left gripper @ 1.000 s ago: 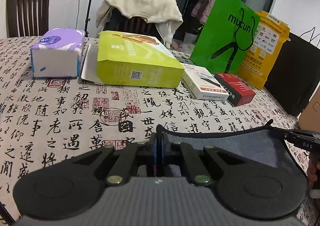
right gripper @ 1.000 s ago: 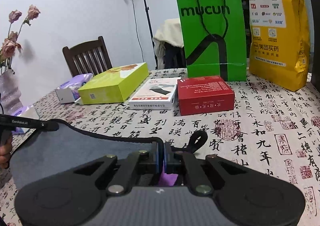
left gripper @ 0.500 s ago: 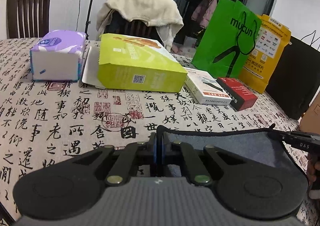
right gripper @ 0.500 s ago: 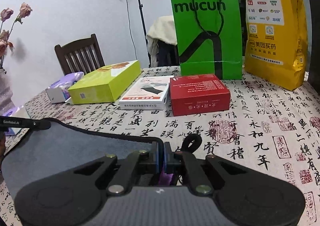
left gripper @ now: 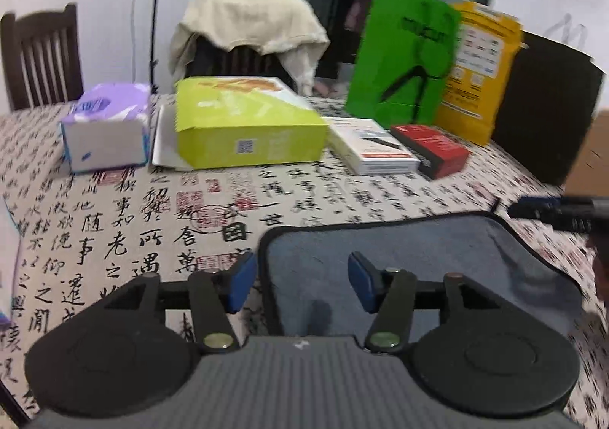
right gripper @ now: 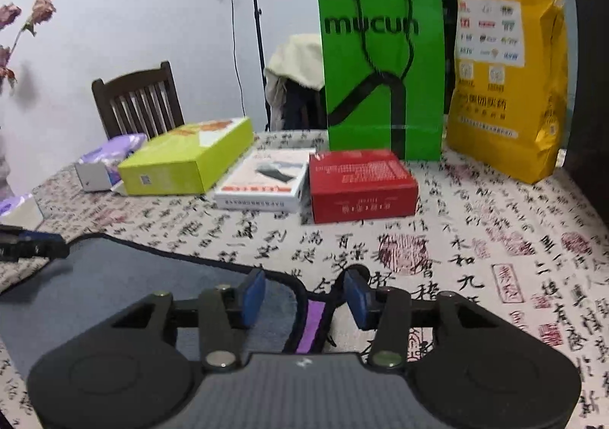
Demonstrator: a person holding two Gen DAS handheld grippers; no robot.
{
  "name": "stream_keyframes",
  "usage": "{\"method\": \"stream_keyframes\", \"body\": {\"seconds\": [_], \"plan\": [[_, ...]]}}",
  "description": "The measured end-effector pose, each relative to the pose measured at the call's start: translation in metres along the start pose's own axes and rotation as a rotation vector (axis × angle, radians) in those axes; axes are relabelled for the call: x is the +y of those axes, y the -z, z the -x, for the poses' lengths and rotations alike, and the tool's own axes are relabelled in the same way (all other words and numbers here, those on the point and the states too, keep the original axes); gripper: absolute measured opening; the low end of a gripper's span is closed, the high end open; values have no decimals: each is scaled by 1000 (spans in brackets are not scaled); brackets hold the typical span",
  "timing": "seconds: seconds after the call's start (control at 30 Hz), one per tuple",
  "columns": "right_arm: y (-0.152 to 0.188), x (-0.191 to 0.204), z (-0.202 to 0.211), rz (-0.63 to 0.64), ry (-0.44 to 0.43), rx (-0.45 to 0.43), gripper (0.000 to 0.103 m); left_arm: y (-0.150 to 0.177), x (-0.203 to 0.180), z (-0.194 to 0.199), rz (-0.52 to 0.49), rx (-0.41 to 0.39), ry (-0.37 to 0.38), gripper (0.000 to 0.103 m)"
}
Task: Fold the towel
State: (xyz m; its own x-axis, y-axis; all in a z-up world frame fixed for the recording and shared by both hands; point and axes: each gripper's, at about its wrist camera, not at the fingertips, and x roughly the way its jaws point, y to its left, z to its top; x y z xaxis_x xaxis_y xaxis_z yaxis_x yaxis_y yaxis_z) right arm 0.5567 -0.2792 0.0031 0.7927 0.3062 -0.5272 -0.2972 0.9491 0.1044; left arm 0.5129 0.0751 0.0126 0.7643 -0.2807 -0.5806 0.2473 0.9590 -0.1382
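The grey towel point(left gripper: 418, 258) with black edging lies flat on the patterned tablecloth, folded over, with a purple tag point(right gripper: 310, 326) and a black hanging loop point(right gripper: 356, 271) at its right corner. My left gripper point(left gripper: 302, 284) is open, its blue pads either side of the towel's near left corner. My right gripper point(right gripper: 304, 294) is open over the towel's near right corner point(right gripper: 293, 284). Each gripper's tip shows at the edge of the other view: the right gripper's in the left wrist view point(left gripper: 555, 210), the left gripper's in the right wrist view point(right gripper: 34, 244).
Behind the towel stand a lime green box point(left gripper: 243, 128), a purple tissue pack point(left gripper: 106, 124), a white box point(left gripper: 371, 151), a red box point(right gripper: 359, 183), a green mucun bag point(right gripper: 384, 75), a yellow bag point(right gripper: 506, 75) and a dark bag point(left gripper: 548, 105). Chairs stand beyond the table.
Both grippers were shut on the towel's corners and have opened, letting the towel go onto the table. Both views have tilted slightly.
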Motion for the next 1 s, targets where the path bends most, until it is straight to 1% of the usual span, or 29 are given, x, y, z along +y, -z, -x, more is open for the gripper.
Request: {"method": "stream_keyframes", "body": {"seconds": [0.07, 0.13, 0.23, 0.33, 0.53, 0.6, 0.67, 0.73, 0.77, 0.9, 0.97, 1.0], "plan": [[-2, 4, 12, 9, 1, -12, 46, 2, -8, 14, -27, -20, 3, 68], [-2, 8, 23, 20, 4, -20, 47, 4, -15, 28, -47, -41, -2, 72], [0, 15, 44, 23, 4, -39, 52, 6, -24, 47, -57, -59, 3, 74], [8, 25, 68, 38, 10, -57, 55, 10, -32, 67, -62, -81, 0, 75], [27, 36, 108, 47, 15, -70, 64, 25, -42, 105, -42, -111, -7, 77], [35, 41, 121, 57, 20, -73, 67, 33, -45, 116, -41, -115, -15, 79], [43, 45, 134, 68, 21, -75, 72, 41, -46, 125, -34, -119, -25, 82], [51, 49, 146, 73, 22, -87, 82, 48, -49, 134, -36, -127, -41, 84], [55, 51, 152, 72, 22, -95, 84, 52, -50, 138, -38, -135, -51, 88], [70, 59, 169, 78, 19, -113, 89, 69, -56, 152, -42, -170, -84, 92], [77, 63, 176, 84, 19, -118, 91, 78, -61, 159, -46, -186, -97, 98], [80, 65, 179, 87, 19, -119, 92, 80, -62, 161, -47, -192, -100, 98]]}}
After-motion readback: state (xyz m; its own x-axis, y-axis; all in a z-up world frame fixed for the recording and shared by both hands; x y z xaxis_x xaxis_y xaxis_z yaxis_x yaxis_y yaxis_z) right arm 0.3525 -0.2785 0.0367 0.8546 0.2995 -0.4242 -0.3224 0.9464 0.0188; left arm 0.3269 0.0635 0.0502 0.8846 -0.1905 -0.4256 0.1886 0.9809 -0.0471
